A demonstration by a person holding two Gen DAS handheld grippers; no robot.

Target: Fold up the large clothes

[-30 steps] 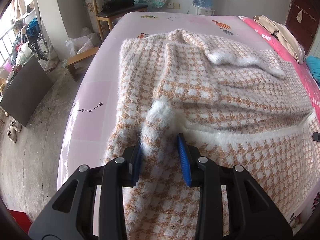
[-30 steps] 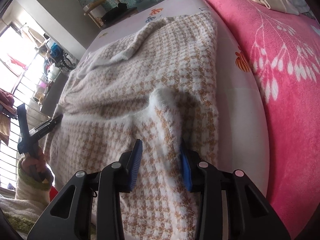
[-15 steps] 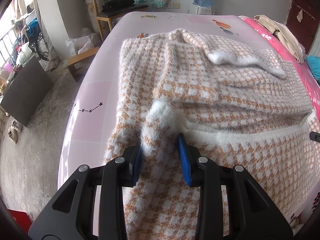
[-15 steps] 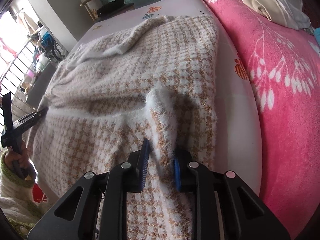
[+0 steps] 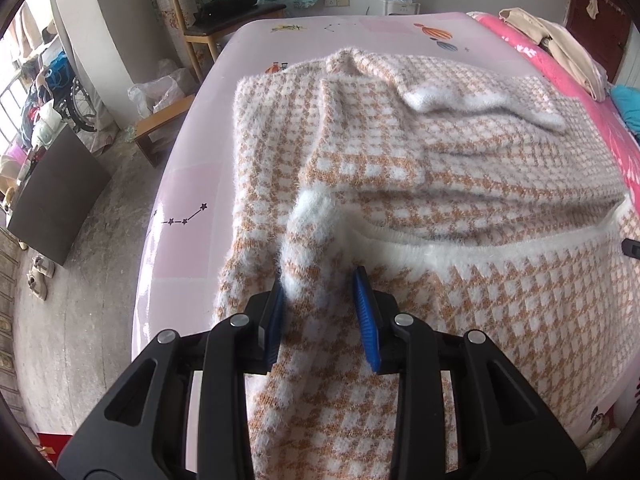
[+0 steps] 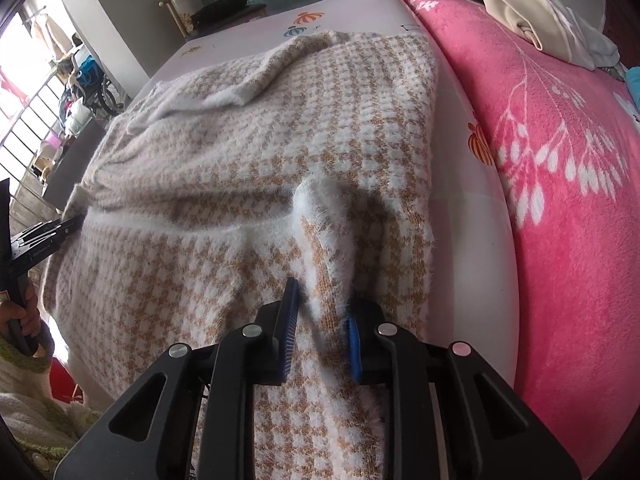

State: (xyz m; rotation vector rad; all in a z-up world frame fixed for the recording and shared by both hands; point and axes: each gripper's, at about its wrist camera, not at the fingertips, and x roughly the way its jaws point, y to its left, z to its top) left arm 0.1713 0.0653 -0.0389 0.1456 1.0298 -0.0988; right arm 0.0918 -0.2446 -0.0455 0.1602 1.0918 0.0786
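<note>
Your sweater (image 5: 460, 184) lies spread across the pink bed (image 5: 360, 32), its near edge hanging toward you, and a fuzzy white band (image 5: 480, 246) runs across it between your two grips. What has changed is on the right: the right gripper (image 6: 320, 312) has just been closing, and its blue pads now pinch a raised ridge of knit that a second ago stood loose between wider jaws. Your left gripper (image 5: 320, 300) has held as it was, its pads clamped on a matching ridge near the sweater's left edge. Both hands now have hold, so I judge you ready to lift and carry this near portion over toward the far end. The knit is thick, in a tan and white houndstooth, with a hairy surface that bunches into soft peaks where it is pinched. It should drape heavily and cling to itself. One white cuff (image 5: 480, 100) lies folded across the far part.
</note>
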